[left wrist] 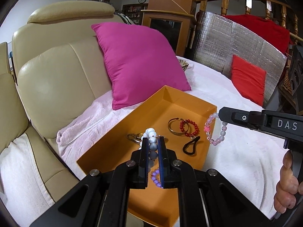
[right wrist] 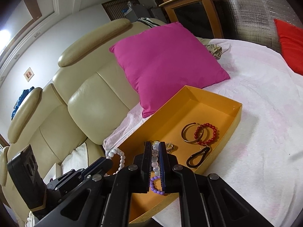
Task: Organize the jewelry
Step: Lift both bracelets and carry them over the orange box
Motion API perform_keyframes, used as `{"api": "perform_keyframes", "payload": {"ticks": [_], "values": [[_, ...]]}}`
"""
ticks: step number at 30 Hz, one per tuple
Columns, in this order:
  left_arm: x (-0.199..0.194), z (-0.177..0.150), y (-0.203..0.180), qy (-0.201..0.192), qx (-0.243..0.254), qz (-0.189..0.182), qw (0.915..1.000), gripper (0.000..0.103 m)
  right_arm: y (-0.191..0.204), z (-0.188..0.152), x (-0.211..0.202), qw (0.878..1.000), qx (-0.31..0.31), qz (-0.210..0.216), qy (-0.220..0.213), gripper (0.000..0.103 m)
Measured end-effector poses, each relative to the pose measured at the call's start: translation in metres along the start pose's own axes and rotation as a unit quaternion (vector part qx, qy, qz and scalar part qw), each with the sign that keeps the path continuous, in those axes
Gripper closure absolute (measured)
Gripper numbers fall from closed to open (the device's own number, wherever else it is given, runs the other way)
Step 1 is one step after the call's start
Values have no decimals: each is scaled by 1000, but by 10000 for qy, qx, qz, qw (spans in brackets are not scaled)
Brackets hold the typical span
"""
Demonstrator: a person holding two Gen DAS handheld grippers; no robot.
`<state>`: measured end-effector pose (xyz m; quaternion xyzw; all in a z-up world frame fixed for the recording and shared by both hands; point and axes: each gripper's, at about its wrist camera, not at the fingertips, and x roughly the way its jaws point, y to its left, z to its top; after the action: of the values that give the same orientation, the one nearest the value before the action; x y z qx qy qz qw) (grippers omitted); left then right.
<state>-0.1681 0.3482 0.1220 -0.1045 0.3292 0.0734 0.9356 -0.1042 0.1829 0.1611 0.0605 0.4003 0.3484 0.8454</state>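
I'm holding a white/grey bead bracelet (left wrist: 152, 141) in the left gripper (left wrist: 153, 141), jaws pinched narrow on it, strand running lengthwise along the fingers toward 12 o'clock over the orange tray (left wrist: 106, 151). R gripper (right wrist: 153, 147) is clamping a pink/clear bead bracelet (right wrist: 155, 158), hanging at the tray's 3 o'clock wall. Tray's long axis is running 7-to-1 on a pale pink blanket (right wrist: 265, 132); magenta cushion (left wrist: 140, 62) and cream sofa (left wrist: 56, 75) are sitting behind.

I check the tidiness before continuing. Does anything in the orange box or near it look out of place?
Nothing is spilled or damaged. Only the pink bead bracelet hangs from the right tool over the orange box wall, not yet inside.
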Motion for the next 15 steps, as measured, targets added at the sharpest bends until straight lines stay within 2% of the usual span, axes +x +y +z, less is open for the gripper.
{"api": "perform_keyframes", "payload": {"ticks": [15], "values": [[22, -8, 6, 229, -8, 78, 9997, 94, -1, -3, 24, 9999, 8, -57, 147, 95]]}}
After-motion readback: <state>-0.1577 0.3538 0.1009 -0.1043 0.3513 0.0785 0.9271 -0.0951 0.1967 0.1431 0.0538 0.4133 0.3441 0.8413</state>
